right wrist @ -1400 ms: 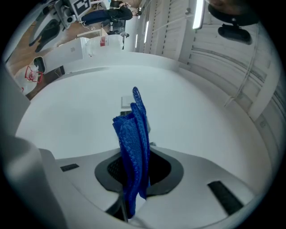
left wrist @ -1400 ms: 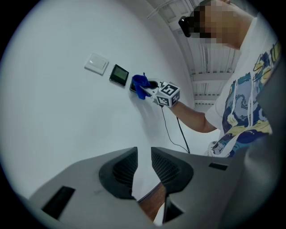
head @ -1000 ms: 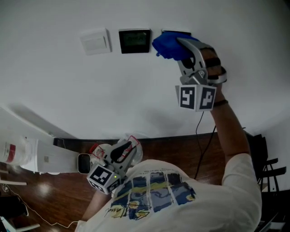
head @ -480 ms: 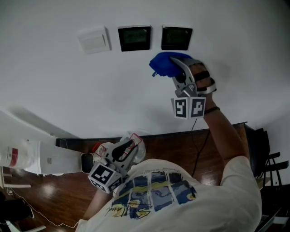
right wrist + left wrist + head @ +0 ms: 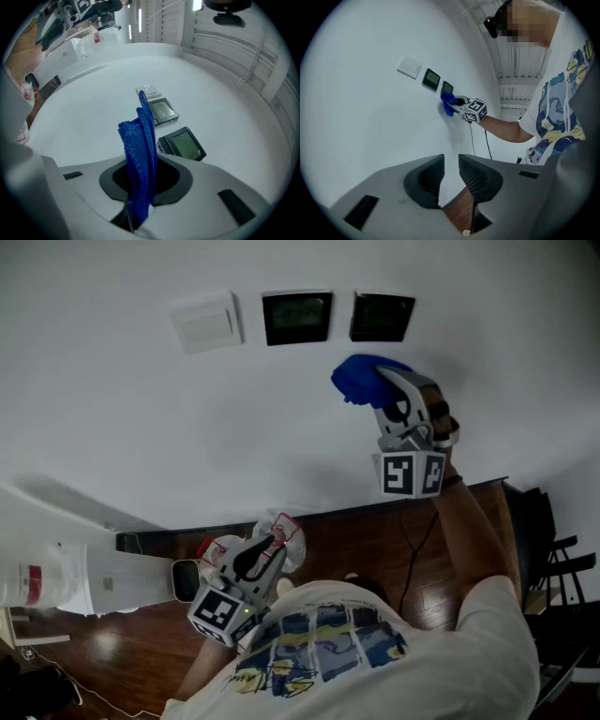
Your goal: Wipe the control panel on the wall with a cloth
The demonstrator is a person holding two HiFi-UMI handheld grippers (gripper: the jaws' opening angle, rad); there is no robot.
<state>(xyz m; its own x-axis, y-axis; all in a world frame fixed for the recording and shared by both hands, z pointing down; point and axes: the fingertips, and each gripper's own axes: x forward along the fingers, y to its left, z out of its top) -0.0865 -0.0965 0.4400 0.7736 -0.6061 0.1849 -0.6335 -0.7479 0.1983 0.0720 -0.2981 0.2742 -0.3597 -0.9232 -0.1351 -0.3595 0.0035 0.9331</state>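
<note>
Panel (image 5: 382, 317) sits just above the cloth (image 5: 359, 379) clamped in right gripper (image 5: 392, 382), which probably must lift onto it; left gripper (image 5: 451, 173) hangs empty, slightly open.

A bright blue knitted cloth (image 5: 361, 379) shows against a plain white wall (image 5: 112, 409) bearing two black square control panels (image 5: 296, 317) and a white rectangular switch plate (image 5: 205, 322).

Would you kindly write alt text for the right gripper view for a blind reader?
The right hand-held gripper clamps a blue cloth that stands up between its jaws, before a white wall. Beyond it the wall carries a near control panel, a farther control panel and a white switch plate.
</note>
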